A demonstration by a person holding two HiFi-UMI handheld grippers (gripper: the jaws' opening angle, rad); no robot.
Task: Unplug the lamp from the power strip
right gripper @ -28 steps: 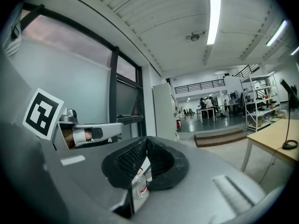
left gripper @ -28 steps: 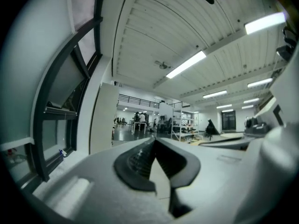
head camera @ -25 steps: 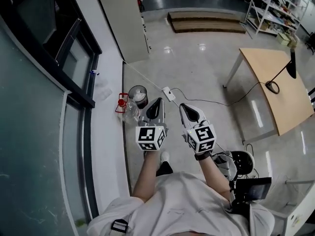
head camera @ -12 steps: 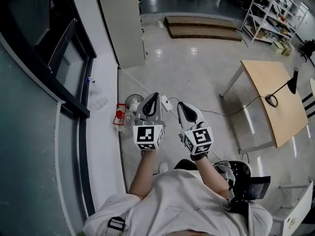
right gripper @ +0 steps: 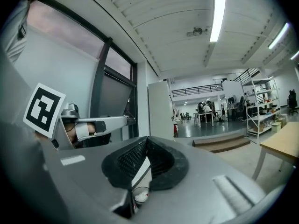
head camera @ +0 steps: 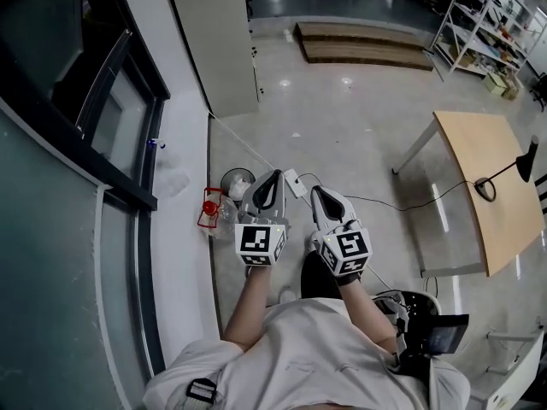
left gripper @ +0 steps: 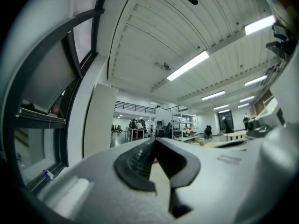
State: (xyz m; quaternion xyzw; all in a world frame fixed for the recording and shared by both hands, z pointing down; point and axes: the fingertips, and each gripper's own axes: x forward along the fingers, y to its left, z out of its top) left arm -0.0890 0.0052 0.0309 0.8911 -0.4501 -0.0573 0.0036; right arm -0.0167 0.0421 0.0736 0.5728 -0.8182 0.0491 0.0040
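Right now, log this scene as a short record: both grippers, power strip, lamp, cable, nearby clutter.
left gripper: shut, empty, held above the floor
right gripper: shut, empty, beside the left one
power strip: white, on the floor just beyond both grippers
lamp: black, standing on the wooden table at right
cable: black, runs across the floor from lamp toward power strip
clutter: round bin by the wall

Open floor point(head camera: 359, 118) stretches ahead of you toward low steps point(head camera: 363, 43). On your left, a wall point(head camera: 184, 169), a round bin point(head camera: 237, 180) and a red object point(head camera: 208, 205) crowd close. A cord point(head camera: 389, 203) crosses the floor toward the worktop point(head camera: 491, 156) on your right.
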